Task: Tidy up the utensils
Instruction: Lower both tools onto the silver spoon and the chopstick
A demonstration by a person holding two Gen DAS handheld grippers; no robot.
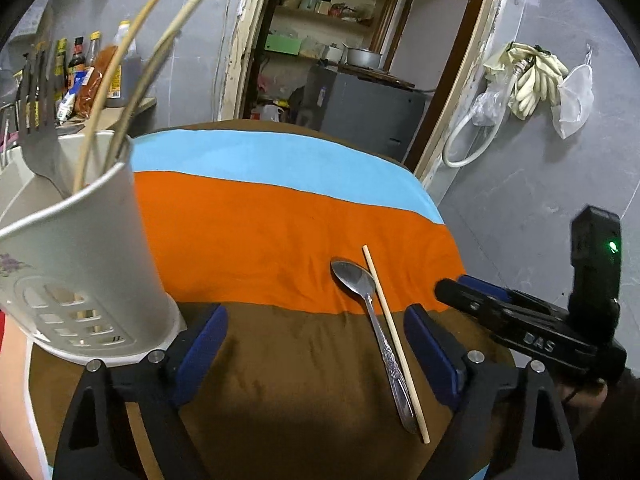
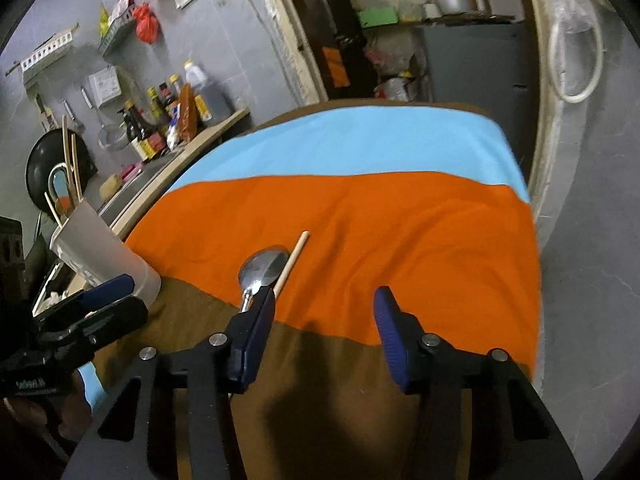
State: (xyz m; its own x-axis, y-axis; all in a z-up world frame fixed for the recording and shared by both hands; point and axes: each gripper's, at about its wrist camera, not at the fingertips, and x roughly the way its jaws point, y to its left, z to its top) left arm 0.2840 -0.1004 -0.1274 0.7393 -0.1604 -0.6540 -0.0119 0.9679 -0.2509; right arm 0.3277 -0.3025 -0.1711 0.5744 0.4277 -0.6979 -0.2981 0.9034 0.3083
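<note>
Underneath, a surface draped in brown, orange and blue cloth. At left, white utensil holder upright on the brown band, with fork and chopsticks inside. Left gripper spread wide, empty, hovering over brown cloth beside the holder. Right gripper likewise wide apart, gripping nothing, its left finger over the spoon's handle. Spoon and loose chopstick lying side by side, touching, across the orange-brown seam.

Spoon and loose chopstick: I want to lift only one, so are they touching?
Touching. In the left wrist view the chopstick lies against the spoon along its neck and handle, with no cloth visible between them.
</note>
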